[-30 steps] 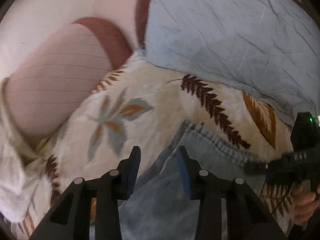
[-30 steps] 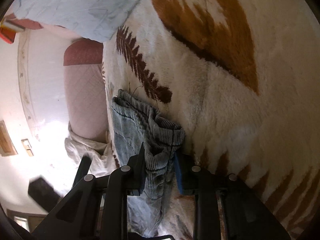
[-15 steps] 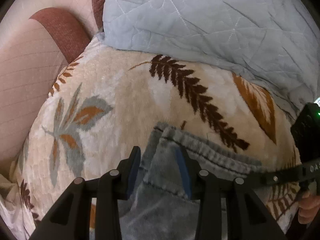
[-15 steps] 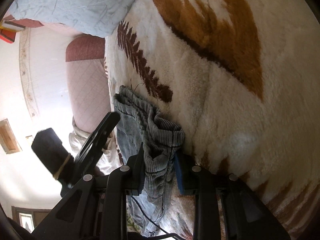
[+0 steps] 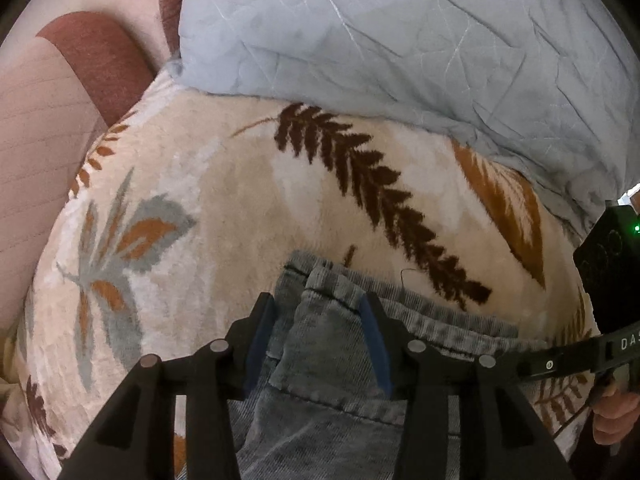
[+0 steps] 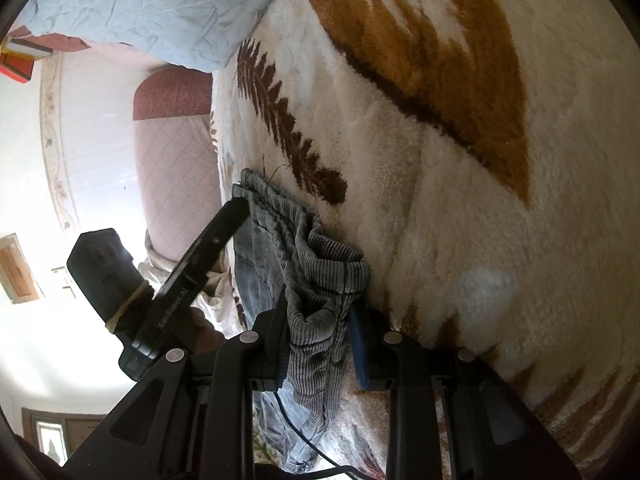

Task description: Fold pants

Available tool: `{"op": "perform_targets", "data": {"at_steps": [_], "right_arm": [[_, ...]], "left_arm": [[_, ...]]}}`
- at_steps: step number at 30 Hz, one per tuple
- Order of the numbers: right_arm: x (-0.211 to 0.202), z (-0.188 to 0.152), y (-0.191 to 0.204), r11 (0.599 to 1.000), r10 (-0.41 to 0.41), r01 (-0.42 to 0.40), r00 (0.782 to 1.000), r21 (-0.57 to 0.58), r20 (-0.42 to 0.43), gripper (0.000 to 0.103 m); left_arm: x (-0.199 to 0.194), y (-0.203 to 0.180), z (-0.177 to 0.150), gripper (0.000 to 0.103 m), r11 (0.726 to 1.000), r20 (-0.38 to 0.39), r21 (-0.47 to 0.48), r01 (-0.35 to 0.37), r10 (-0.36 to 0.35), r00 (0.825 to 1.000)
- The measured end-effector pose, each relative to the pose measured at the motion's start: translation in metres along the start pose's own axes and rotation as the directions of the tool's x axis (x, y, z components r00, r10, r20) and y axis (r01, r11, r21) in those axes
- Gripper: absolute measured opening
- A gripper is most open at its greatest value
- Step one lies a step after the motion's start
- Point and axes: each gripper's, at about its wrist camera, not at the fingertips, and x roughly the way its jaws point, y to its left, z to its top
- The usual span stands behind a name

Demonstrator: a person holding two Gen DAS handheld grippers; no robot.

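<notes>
At the bottom of the left wrist view, the left gripper point(image 5: 316, 336) has just been opening; its jaws stand apart over the pants point(image 5: 340, 392), pressing nothing. Lower centre in the right view, the right gripper point(image 6: 320, 340) pinches bunched fabric. Beyond lies the leaf-patterned blanket point(image 5: 224, 200). An uneven pull may spoil the fold. The pant legs are cut off below.
</notes>
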Motion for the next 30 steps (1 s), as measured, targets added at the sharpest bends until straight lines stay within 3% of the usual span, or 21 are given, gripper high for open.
{"op": "perform_targets", "data": {"at_steps": [15,20,30], "right_arm": [[0.001,-0.003,0.005,1.000,-0.007,0.008,1.000,-0.019,0.003,0.023],[0.001,-0.003,0.006,1.000,-0.008,0.009,1.000,-0.022,0.005,0.023],[0.000,-0.006,0.011,0.999,-0.016,0.017,1.000,-0.045,0.018,0.023]], "left_arm": [[0.016,0.016,0.012,0.058,0.998,-0.016,-0.050,0.046,-0.046,0.999],[0.014,0.015,0.005,0.036,0.993,0.018,-0.060,0.102,-0.101,0.995],[-0.006,0.005,-0.011,0.024,0.994,0.078,-0.059,0.093,-0.088,0.993]]}}
